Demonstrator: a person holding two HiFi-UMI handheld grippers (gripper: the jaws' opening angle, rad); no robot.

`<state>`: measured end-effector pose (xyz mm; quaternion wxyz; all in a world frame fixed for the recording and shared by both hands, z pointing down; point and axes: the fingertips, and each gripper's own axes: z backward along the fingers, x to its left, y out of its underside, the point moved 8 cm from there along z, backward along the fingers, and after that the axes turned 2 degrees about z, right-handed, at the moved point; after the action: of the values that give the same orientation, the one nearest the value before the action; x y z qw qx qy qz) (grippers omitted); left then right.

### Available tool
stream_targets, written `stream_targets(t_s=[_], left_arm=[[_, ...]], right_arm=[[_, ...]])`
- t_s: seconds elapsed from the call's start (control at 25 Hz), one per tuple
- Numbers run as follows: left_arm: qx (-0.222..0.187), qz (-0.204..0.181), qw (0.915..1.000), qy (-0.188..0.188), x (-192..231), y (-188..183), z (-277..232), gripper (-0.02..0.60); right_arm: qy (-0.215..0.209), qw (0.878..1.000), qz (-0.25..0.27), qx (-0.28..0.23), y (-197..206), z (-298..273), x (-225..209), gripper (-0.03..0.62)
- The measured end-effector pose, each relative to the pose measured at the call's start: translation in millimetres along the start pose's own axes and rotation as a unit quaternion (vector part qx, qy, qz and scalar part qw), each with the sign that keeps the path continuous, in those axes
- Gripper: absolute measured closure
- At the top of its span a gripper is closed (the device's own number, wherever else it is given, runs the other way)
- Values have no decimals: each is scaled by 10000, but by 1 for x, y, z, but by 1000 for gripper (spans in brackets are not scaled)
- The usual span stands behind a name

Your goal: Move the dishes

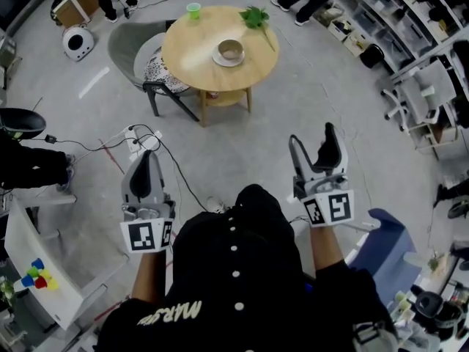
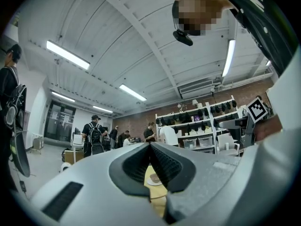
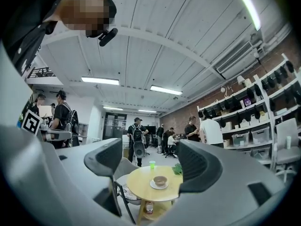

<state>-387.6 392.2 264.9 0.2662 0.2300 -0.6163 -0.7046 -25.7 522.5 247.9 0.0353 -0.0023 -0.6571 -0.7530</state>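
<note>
A bowl [image 1: 230, 48] sits on a white saucer [image 1: 218, 58] on a round wooden table [image 1: 192, 50] a few steps ahead of me. A green cup [image 1: 193, 9] and a leafy sprig [image 1: 255, 17] stand at the table's far side. My left gripper [image 1: 150, 158] is held low at the left, shut and holding nothing. My right gripper [image 1: 311, 144] is open and empty at the right. In the right gripper view the bowl [image 3: 160, 180] and the cup [image 3: 152, 164] show between the spread fingers [image 3: 107, 158]. Past the left gripper [image 2: 150, 147], only a sliver of the bowl [image 2: 154, 178] is visible.
A grey chair [image 1: 132, 50] with a patterned cushion stands at the table's left. A bottle [image 3: 149, 207] is on the table's lower shelf. Cables [image 1: 139, 134] trail across the floor by my left gripper. Shelving [image 1: 410, 20] lines the right wall and a blue seat [image 1: 388, 248] is near my right. People stand beyond the table.
</note>
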Motion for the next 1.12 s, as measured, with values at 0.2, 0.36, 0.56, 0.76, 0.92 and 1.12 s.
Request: stream_targets(t_s=[0.2, 0.36, 0.56, 0.76, 0.92, 1.12], left_arm=[[47, 41, 10000, 7, 5, 7, -11, 578], [100, 27, 9999, -8, 7, 13, -29, 578], [201, -16, 9997, -103, 11, 23, -65, 578], [198, -26, 9996, -195, 10, 28, -123, 578], [170, -60, 9995, -243, 4, 29, -176, 578], [129, -148, 9991, -367, -8, 28, -233, 578]], right_arm=[[45, 10000, -21, 51, 6, -10, -2, 229], [-5, 9999, -65, 91, 16, -31, -9, 230], [-98, 9998, -124, 113, 29, -67, -30, 232], [-154, 9997, -141, 126, 38, -115, -69, 232], [-192, 9996, -164, 102, 41, -156, -106, 232], [-325, 9992, -232, 97, 48, -203, -151, 233]])
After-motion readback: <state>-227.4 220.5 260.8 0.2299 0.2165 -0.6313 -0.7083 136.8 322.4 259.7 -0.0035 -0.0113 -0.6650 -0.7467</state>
